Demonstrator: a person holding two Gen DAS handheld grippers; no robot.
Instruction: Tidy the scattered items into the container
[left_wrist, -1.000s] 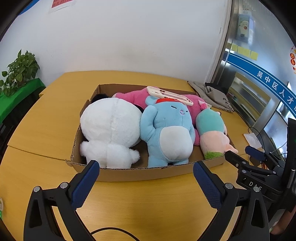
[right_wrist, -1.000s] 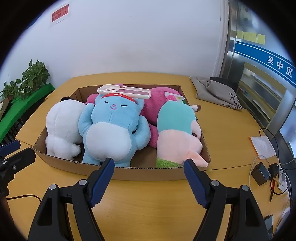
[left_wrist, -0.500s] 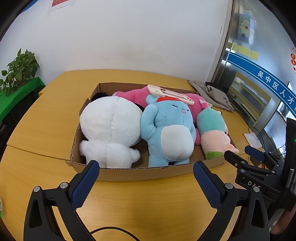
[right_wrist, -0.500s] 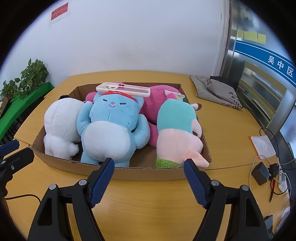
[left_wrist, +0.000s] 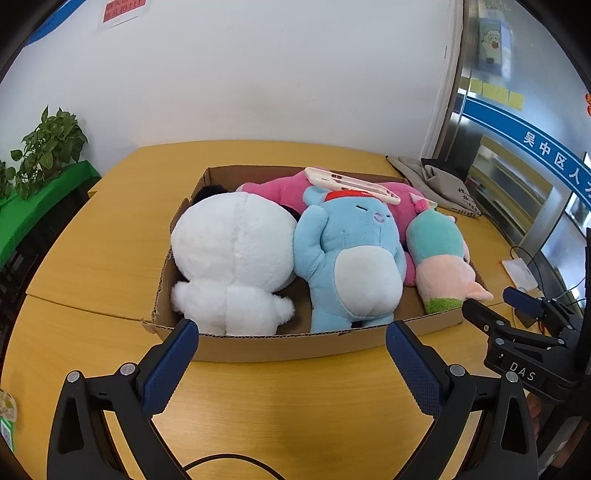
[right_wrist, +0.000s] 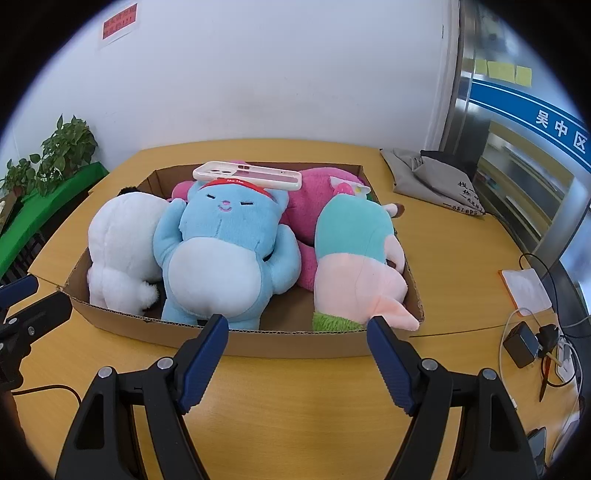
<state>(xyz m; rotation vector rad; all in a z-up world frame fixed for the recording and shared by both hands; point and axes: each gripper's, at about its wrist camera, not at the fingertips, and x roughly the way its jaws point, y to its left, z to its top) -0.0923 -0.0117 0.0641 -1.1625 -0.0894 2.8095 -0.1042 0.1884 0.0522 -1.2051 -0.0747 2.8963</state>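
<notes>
Both claws hang over the bare wooden table (left_wrist: 295, 406), on the near side of the cardboard box (left_wrist: 295, 345), and neither one has anything in it. The left gripper (left_wrist: 291, 363) stands with its blue pads spread wide, nothing between them, its tips just short of the box's near wall. The right gripper (right_wrist: 297, 354) is the same: jaws wide apart, empty, tips at the near wall of the box (right_wrist: 258, 341).

Inside the box, the toys are packed side by side. Furthest left is the white plush (left_wrist: 236, 258), straight beyond the left claw's left finger. Next to it, pressed against it, lies the blue plush (right_wrist: 225, 254) on its back, just past the right claw's left finger. A pink plush (right_wrist: 317, 199) sits behind, toward the far wall. At the right end lies the teal-and-peach plush (right_wrist: 354, 258), its pink tip poking over the near rim just above the right claw's right finger. A white phone case (right_wrist: 247, 176) rests flat on top of the blue plush's head.

Off to the far right of the table lies a grey cloth bag (right_wrist: 432, 177), well apart from the box.
</notes>
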